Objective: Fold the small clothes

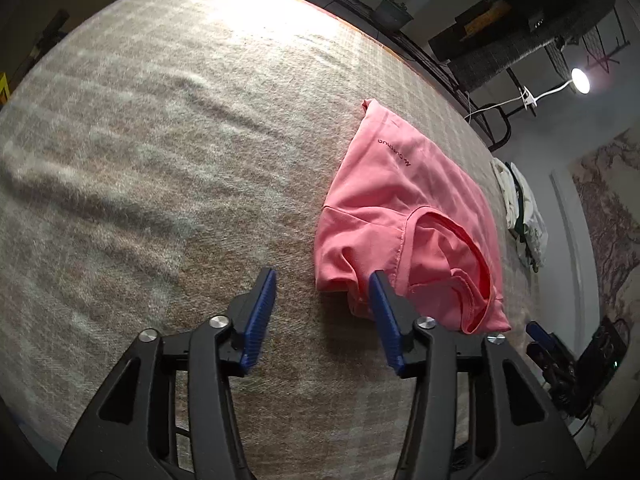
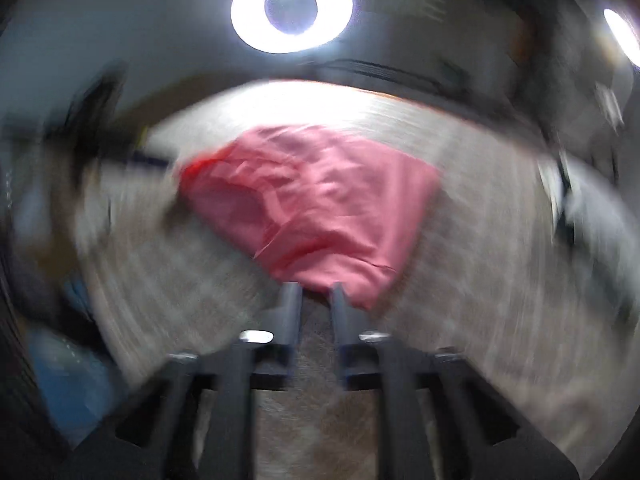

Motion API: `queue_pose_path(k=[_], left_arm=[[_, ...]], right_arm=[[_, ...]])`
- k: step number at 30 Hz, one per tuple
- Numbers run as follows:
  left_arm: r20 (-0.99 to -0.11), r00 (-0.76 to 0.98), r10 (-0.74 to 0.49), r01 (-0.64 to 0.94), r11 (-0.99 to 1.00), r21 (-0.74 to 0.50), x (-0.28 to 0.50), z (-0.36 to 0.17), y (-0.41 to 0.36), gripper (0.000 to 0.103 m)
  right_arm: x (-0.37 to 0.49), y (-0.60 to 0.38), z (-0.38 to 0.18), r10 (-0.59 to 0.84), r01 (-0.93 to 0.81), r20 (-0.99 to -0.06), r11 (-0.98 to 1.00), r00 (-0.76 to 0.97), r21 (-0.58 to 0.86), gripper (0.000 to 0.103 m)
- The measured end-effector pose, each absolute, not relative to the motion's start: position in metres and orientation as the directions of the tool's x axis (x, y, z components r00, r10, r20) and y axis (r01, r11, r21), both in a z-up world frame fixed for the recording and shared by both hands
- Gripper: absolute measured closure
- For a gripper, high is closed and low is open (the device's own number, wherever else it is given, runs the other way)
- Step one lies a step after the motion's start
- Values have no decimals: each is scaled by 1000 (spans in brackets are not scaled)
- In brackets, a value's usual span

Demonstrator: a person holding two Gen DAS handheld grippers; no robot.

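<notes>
Your left gripper (image 1: 322,284) is spread wide with nothing between its blue pads (image 1: 262,312); it hangs just above the beige checked blanket (image 1: 160,160), and its right-hand pad overlaps the near edge of the pink T-shirt (image 1: 400,208) in the picture, though you cannot tell from here whether it touches the cloth. The shirt lies partly folded on the blanket, to the right of the gripper's centre line, with its neckline (image 1: 452,248) turned toward you and a line of dark lettering (image 1: 394,152) on the far part. Past the shirt, near the right edge of the blanket, lies a bundle of white cloth with green on it (image 1: 524,216). A small round lamp (image 1: 580,80) on a white stalk glows at upper right, beside a dark metal rack (image 1: 520,40).

Your right gripper (image 2: 316,292) shows in a badly blurred picture. Its fingers are parted by a narrow gap, and their tips sit at the near edge of the pink T-shirt (image 2: 320,200); no cloth is visible between them. There the shirt is a rumpled heap on the blanket (image 2: 500,260), straight ahead of the gripper. A bright ring light (image 2: 292,8) shines above.
</notes>
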State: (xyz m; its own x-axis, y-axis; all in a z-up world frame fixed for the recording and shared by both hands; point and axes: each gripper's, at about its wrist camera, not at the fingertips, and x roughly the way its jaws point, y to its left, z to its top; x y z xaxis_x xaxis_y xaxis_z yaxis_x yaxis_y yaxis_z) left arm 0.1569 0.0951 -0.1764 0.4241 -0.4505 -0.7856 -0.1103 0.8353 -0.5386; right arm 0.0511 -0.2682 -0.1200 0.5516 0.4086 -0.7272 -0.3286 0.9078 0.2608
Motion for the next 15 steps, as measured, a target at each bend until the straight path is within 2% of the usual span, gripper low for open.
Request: queue_pose_path(k=[1, 3, 5, 7, 8, 9, 10, 11, 12, 15], left_arm=[[-780, 422, -462, -119, 824, -553, 157, -178, 96, 48], [-769, 404, -495, -145, 795, -588, 158, -183, 97, 47], [-759, 383, -526, -173, 766, -619, 159, -189, 96, 47], [-751, 376, -543, -185, 750, -635, 159, -192, 94, 47], [-745, 376, -551, -179, 746, -642, 160, -192, 91, 47], [-746, 376, -550, -167, 751, -639, 161, -191, 87, 48], [-754, 375, -540, -151, 767, -624, 161, -189, 82, 51], [-767, 376, -520, -126, 791, -598, 162, -187, 76, 73], [-777, 369, -510, -105, 808, -580, 162, -185, 71, 98], [-788, 384, -482, -65, 837, -543, 158, -179, 62, 99]], right_arm=[[54, -279, -122, 441, -270, -708, 897, 551, 349, 44], [62, -293, -133, 505, -164, -690, 851, 519, 500, 44], [70, -297, -148, 536, -87, -688, 815, 489, 573, 44], [74, -294, -157, 543, -62, -695, 806, 470, 588, 45], [76, -290, -161, 549, -57, -698, 803, 460, 593, 50], [80, -287, -165, 558, -58, -699, 798, 446, 600, 62], [80, -283, -169, 565, -60, -704, 796, 431, 602, 69], [82, -280, -172, 570, -60, -709, 795, 415, 604, 89], [83, -279, -174, 576, -61, -708, 791, 408, 608, 100], [80, -287, -166, 588, -61, -677, 773, 443, 632, 101]])
